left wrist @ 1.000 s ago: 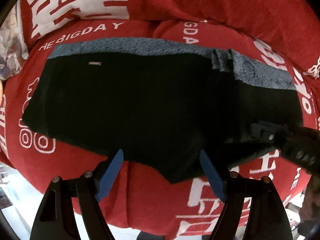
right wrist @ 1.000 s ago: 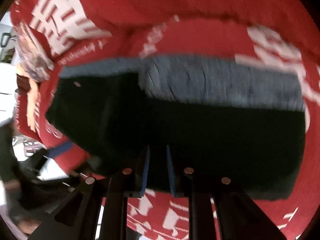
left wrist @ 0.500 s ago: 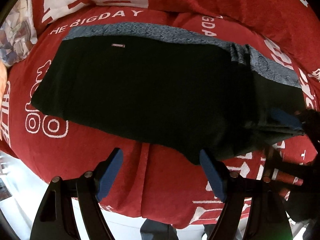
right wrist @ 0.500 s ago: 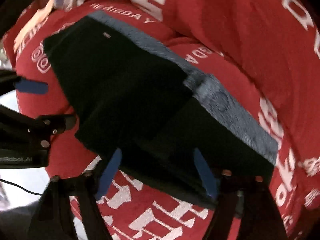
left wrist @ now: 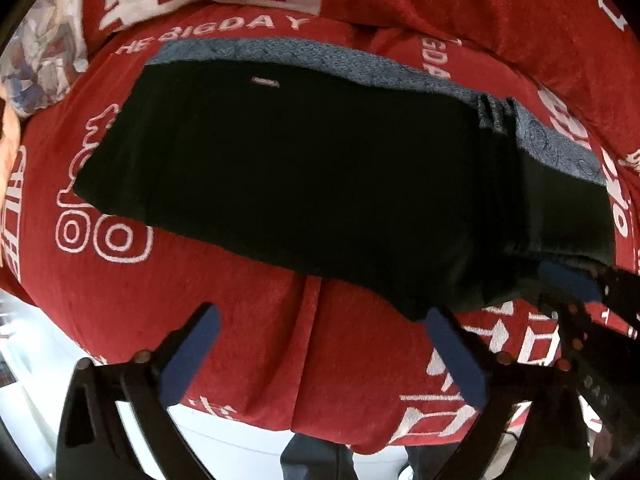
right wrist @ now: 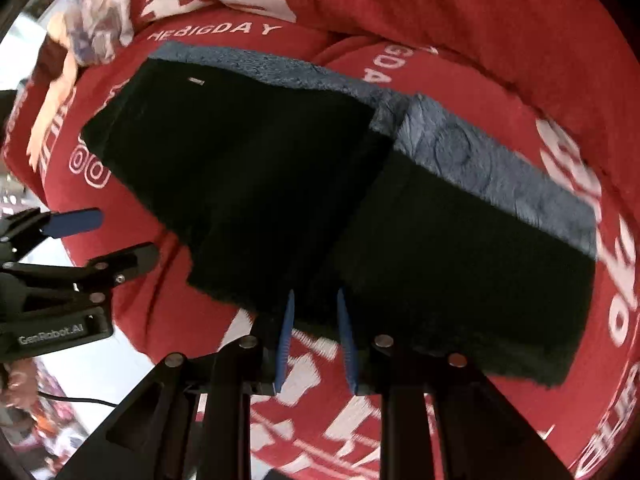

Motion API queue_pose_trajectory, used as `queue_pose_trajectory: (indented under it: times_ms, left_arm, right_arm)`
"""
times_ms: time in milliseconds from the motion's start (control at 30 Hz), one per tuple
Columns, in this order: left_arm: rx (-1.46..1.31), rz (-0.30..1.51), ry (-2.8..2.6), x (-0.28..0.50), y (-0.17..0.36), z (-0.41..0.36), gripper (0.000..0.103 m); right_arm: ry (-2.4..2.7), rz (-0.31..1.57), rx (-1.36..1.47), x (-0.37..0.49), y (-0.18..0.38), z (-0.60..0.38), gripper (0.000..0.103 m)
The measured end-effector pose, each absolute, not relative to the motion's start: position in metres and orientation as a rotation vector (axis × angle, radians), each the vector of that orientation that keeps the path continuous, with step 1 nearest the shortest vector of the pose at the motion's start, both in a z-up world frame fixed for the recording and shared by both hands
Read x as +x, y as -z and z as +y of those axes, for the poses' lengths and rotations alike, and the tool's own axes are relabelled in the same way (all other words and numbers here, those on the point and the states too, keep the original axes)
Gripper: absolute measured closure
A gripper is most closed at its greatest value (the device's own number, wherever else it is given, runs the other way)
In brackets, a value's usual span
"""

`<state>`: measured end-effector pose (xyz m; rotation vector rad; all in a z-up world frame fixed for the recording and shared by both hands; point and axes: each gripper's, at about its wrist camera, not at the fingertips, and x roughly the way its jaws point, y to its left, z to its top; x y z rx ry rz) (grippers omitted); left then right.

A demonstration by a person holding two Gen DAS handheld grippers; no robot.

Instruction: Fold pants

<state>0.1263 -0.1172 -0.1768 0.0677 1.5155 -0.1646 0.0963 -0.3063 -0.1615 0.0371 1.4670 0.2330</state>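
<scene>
The black pants (left wrist: 304, 176) lie spread flat on a red plush cover (left wrist: 248, 320) printed with large white characters and the words "THE BIGDAY", which drapes a cushioned seat and rises behind the pants into a back cushion (left wrist: 460, 4) of the same fabric. A grey-blue waistband (left wrist: 320, 56) runs along the far edge of the pants, next to that back cushion, and a small pale label (left wrist: 265, 81) sits on the black cloth just below the waistband. Toward the right end of the pants the cloth bunches into a vertical ridge of pleats where one layer overlaps another. A pale patterned cushion (left wrist: 36, 48) shows at the far left of the pants, beyond the red cover. Below the near edge of the cover a strip of white floor (left wrist: 240, 444) is visible. The left gripper (left wrist: 320, 320) hovers over the red cover near the pants' front hem, its blue-padded fingers spread wide and holding nothing. The right gripper (right wrist: 316, 300) sits at the near hem of the pants beside the overlap, its blue pads drawn close with black cloth lying between the tips; whether they pinch it firmly cannot be told.
</scene>
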Motion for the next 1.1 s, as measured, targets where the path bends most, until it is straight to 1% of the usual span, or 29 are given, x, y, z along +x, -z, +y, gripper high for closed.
queue_pose_trajectory:
  times_ms: [67, 133, 200, 233, 267, 300, 500, 700, 967, 1100]
  left_arm:
    - [0.064, 1.514, 0.176, 0.126, 0.174, -0.117, 0.000]
    - [0.060, 1.520, 0.174, 0.126, 0.174, -0.114, 0.000]
    - [0.051, 1.529, 0.170, 0.124, 0.174, -0.107, 0.000]
    - [0.042, 1.536, 0.167, 0.123, 0.174, -0.104, 0.000]
    - [0.032, 1.542, 0.165, 0.121, 0.174, -0.100, 0.000]
    - [0.023, 1.548, 0.161, 0.120, 0.175, -0.097, 0.000]
    - [-0.027, 1.569, 0.113, 0.109, 0.179, -0.069, 0.000]
    - [-0.120, 1.611, 0.120, 0.102, 0.187, -0.036, 0.000]
    - [-0.169, 1.599, 0.070, 0.108, 0.193, 0.003, 0.000]
    - [-0.243, 1.583, 0.082, 0.111, 0.192, 0.023, 0.000]
  right_arm:
    - [-0.216, 1.471, 0.058, 0.090, 0.158, -0.303, 0.068]
    - [-0.214, 1.476, 0.101, 0.085, 0.155, -0.302, 0.047]
    - [-0.219, 1.479, 0.146, 0.084, 0.152, -0.300, 0.040]
    - [-0.221, 1.484, 0.154, 0.084, 0.153, -0.298, 0.034]
    - [-0.222, 1.489, 0.160, 0.084, 0.153, -0.296, 0.031]
    - [-0.221, 1.492, 0.162, 0.081, 0.151, -0.294, 0.023]
    - [-0.194, 1.497, 0.115, 0.078, 0.151, -0.281, 0.021]
    - [-0.198, 1.557, 0.131, 0.073, 0.161, -0.268, 0.021]
    - [-0.202, 1.593, 0.140, 0.073, 0.168, -0.239, 0.021]
    - [-0.222, 1.602, 0.130, 0.075, 0.169, -0.223, 0.021]
